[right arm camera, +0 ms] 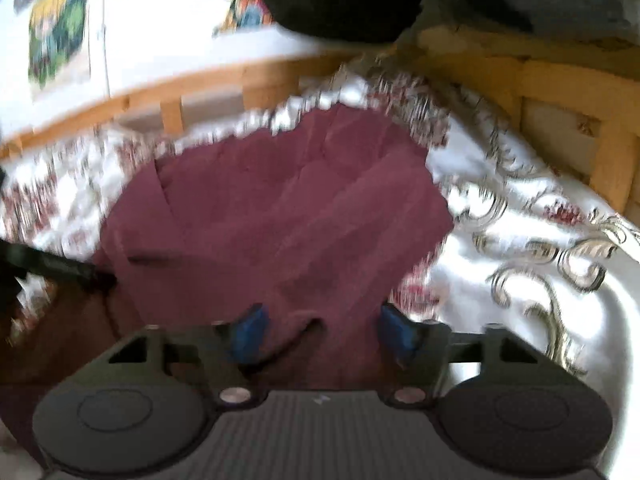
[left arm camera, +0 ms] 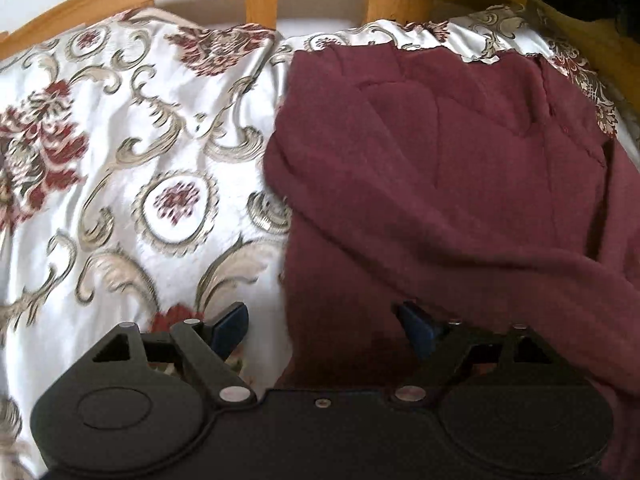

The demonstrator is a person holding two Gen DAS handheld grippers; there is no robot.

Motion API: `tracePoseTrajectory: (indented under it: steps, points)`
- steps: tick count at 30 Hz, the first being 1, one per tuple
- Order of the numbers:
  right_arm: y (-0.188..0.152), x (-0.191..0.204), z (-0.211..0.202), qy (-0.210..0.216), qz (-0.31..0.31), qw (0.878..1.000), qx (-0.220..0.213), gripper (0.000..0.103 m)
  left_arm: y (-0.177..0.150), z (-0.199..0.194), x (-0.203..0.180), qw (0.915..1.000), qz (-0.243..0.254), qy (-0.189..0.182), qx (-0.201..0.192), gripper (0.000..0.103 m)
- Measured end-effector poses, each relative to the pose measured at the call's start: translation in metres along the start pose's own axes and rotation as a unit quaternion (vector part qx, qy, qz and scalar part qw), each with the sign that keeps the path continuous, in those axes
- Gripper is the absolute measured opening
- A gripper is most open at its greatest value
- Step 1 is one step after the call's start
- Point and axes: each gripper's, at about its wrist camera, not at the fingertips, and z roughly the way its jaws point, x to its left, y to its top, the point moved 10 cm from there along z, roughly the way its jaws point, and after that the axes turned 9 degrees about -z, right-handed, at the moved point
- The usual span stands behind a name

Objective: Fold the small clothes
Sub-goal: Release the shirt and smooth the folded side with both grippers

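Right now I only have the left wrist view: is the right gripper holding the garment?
Observer: No. The right gripper stands open, with a raised fold of the garment between its pads, not pinched.
Operator: What lies past the garment's right edge?
Observer: Bedspread shows there, running up to the bed frame.
Operator: Anything on the wall behind?
Observer: Colourful pictures, too blurred to make out.
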Motion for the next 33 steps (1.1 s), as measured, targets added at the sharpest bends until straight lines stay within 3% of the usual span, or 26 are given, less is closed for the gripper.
tracePoseTrajectory:
  steps: [6,8,10,11,18,27,33]
  points:
    - [-0.009,0.007,0.003,-0.006,-0.023,1.0,0.013,0.061,-0.018,-0.03,0.019,0.9988,-0.042,-0.023,0.001,0.089]
    - [-0.01,0.006,-0.002,-0.004,-0.022,1.0,0.015,0.066,-0.026,-0.041,0.023,0.9985,-0.045,-0.032,0.002,0.093]
    - [-0.006,0.002,-0.01,0.0,-0.008,1.0,0.007,0.083,-0.035,-0.05,0.027,0.9985,-0.039,-0.038,0.005,0.094]
    - [-0.004,0.0,-0.014,0.003,-0.001,1.0,0.0,0.086,-0.041,-0.055,0.028,0.9985,-0.034,-0.042,0.008,0.094]
    - [0.001,-0.011,-0.039,-0.001,0.01,1.0,-0.006,0.099,-0.068,-0.07,0.039,0.9977,-0.016,-0.06,0.028,0.095]
    - [-0.033,-0.009,-0.077,0.0,-0.023,0.999,0.044,0.103,-0.086,-0.076,0.063,0.9987,0.017,-0.029,0.037,0.096]
    - [-0.038,-0.002,-0.09,0.005,-0.023,0.999,0.04,0.103,-0.09,-0.082,0.067,0.9987,0.01,-0.032,0.037,0.095]
